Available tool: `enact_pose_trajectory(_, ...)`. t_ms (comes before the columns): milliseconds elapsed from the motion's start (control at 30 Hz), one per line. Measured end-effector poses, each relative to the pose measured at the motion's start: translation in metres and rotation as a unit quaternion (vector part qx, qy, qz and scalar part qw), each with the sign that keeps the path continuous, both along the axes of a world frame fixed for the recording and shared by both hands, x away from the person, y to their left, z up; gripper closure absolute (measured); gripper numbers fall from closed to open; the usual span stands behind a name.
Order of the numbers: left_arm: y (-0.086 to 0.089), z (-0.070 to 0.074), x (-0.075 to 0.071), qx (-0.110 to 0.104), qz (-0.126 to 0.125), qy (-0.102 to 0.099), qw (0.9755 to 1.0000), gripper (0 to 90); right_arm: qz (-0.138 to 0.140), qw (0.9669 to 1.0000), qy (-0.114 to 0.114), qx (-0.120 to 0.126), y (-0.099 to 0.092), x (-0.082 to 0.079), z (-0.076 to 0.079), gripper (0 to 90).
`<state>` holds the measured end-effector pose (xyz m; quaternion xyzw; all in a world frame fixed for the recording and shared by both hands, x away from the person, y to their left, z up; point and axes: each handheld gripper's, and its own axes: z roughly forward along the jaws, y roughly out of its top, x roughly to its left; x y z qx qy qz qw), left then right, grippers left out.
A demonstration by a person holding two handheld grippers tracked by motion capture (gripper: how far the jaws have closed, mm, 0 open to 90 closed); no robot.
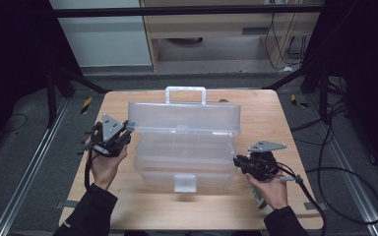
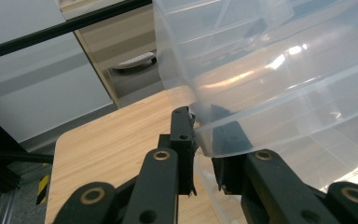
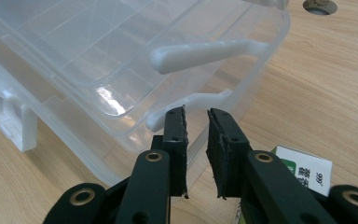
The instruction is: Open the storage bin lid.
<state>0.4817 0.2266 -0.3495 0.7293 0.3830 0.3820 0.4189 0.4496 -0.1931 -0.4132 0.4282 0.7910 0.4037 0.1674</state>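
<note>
A: Looking at the left side first, what worries you there?

B: The left gripper (image 2: 204, 140) has only the lower corner of the lid (image 1: 184, 118) between its jaws. The plastic is thin and slick, and the bite is right at the edge. If the hand pulls or twists, I think the corner could slide out and the lid could drop onto the trays.

A: And the clear tiered storage box (image 1: 184, 167) itself?

B: It stands open in the middle of the wooden table (image 1: 256, 113), with the lid upright at the back and the carry handle (image 1: 185, 90) on top. Nothing pins its base, so a hard tug on the lid may drag or tip the whole box.

A: How are the left fingers (image 2: 182, 135) set?

B: They are drawn close and pinch that lid corner from both sides, as far as the left gripper view shows.

A: What about the right gripper (image 3: 196, 135)?

B: Its pads (image 3: 175, 135) stand a narrow gap apart with nothing between them. The tips sit just short of the lower white hinge arm (image 3: 186, 100) on the box's right end, and I can't tell whether they touch it. The risk there is a nudge against that arm, which could fold the trays while the left side is held.

A: Anything else nearby?

B: A green-and-white card (image 3: 303, 170) lies under the right gripper.
</note>
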Motion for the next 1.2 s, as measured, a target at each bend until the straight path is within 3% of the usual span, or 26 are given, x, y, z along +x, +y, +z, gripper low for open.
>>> enact_pose_trajectory(300,-0.001,0.002,0.0,0.005,0.001,0.001,1.0,79.1,-0.004,1.0,-0.002,0.0,0.0,0.0,0.0,77.5)
enact_pose_trajectory(633,-0.001,0.006,0.004,-0.013,0.012,0.014,0.9998,79.0,-0.006,1.0,0.0,0.001,0.0,0.0,0.0,77.5)
enact_pose_trajectory(1200,-0.003,0.012,0.011,-0.021,0.016,0.005,0.9996,78.4,-0.003,1.0,-0.001,0.0,0.0,0.0,0.0,77.4)
